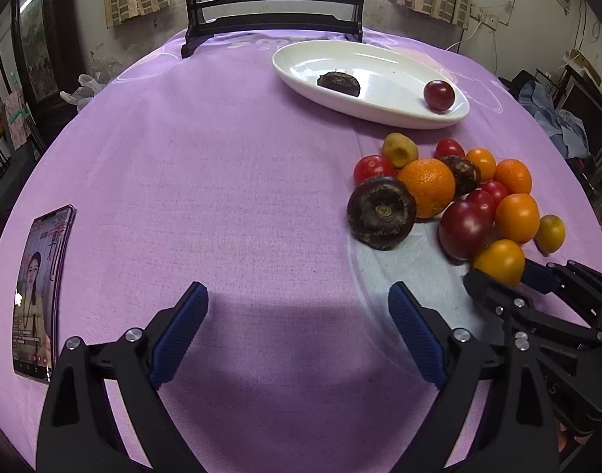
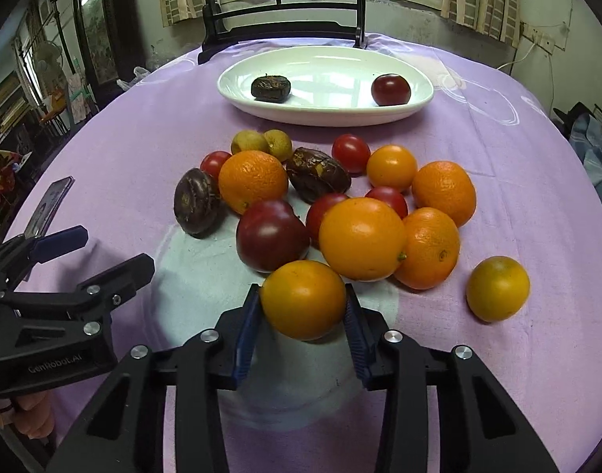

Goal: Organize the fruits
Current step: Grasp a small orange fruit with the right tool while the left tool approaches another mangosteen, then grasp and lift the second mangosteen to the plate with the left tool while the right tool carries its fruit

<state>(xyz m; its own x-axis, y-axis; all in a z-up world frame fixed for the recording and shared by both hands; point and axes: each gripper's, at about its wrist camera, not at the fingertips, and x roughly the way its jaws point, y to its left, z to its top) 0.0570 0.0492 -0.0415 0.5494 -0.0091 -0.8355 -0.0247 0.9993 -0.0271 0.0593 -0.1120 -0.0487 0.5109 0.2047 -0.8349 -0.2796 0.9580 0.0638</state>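
My right gripper is shut on a yellow-orange fruit at the near edge of a pile of oranges, red tomatoes and dark water chestnuts. The same fruit shows in the left wrist view, between the right gripper's fingers. My left gripper is open and empty over bare purple cloth, left of the pile. A white oval plate farther back holds a dark water chestnut and a dark red tomato.
A phone lies on the cloth at the left. A dark wooden screen stand stands behind the plate. One yellow-orange fruit sits apart at the right. The round table's edge curves close on both sides.
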